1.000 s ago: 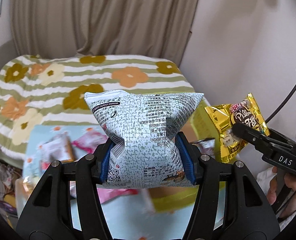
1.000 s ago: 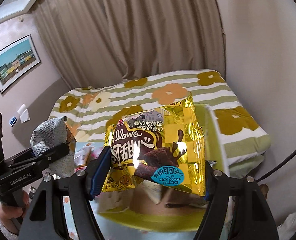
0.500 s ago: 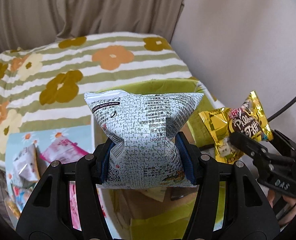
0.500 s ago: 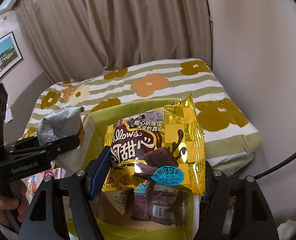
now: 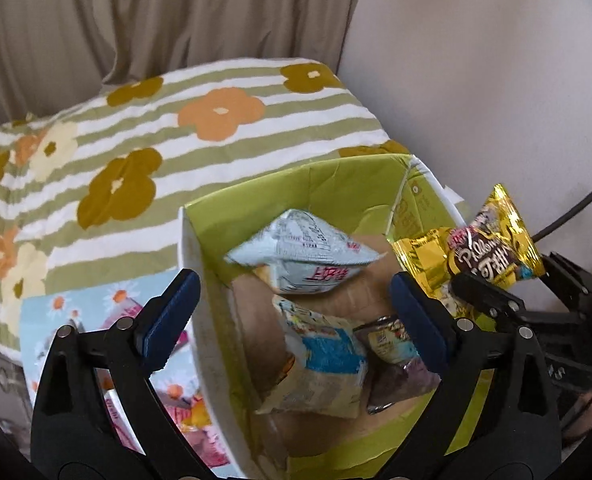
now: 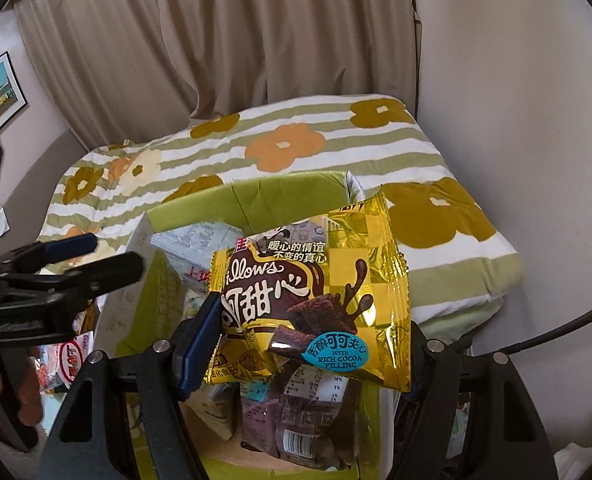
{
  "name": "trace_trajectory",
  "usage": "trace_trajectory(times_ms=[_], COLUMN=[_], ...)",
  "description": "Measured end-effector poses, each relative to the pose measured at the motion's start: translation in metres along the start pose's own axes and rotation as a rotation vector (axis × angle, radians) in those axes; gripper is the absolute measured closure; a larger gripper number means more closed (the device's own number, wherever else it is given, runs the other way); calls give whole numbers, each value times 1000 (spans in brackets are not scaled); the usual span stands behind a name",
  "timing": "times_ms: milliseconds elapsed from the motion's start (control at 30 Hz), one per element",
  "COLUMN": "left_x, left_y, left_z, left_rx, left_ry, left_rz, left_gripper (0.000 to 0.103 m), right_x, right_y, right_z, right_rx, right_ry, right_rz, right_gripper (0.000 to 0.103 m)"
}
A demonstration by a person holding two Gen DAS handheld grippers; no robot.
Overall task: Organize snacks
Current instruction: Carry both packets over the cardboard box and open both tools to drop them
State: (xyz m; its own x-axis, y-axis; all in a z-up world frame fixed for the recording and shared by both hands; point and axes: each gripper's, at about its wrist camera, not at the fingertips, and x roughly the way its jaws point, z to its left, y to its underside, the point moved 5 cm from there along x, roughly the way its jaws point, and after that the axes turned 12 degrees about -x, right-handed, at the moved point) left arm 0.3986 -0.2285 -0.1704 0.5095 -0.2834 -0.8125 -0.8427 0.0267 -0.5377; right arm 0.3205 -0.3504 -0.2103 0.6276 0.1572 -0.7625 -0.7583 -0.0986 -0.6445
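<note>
Gold packet (image 6: 316, 304), brand: "illows" in white script, first letter hidden; "Pillows" reads whole on the same gold packet (image 5: 484, 252) in the left wrist view.
Gold packet, big white characters: "阿甜心", the first partly hidden.
Gold packet, top lines: "暖心的情谊 / 不变的真心".
Gold packet, blue oval: "香醇可可夹心 WITH RICH COCOA FILLING".
Pale blue packet (image 5: 304, 256) in the box: red characters, too blurred to read.
Brown packet (image 6: 296, 424): barcode and print, illegible.
</note>
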Motion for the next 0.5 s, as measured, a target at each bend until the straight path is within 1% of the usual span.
trace_trajectory(times_ms=[100, 233, 400, 433, 467, 500], left_x=[-7, -10, -16, -19, -21, -23], left_y=[9, 19, 26, 27, 29, 30], left_z=[6, 16, 22, 23, 23, 24], left_rx=[0, -5, -26, -30, -32, -34], left_ry=[-9, -43, -47, -46, -45, -43], left_rz=[-9, -3, -4, -8, -11, -14], left_gripper=[8, 8, 8, 8, 8, 8], right_x=[1, 6, 12, 13, 13, 12], right_y=[1, 2, -5, -5, -6, -7], right_z=[3, 6, 5, 7, 8, 10], right_rx=[-4, -13, 7, 3, -6, -14], right_ry=[-4, -9, -44, -47, -49, -46], right_rz=[14, 23, 26, 24, 17, 8], right_gripper=[34, 33, 32, 30, 25, 14])
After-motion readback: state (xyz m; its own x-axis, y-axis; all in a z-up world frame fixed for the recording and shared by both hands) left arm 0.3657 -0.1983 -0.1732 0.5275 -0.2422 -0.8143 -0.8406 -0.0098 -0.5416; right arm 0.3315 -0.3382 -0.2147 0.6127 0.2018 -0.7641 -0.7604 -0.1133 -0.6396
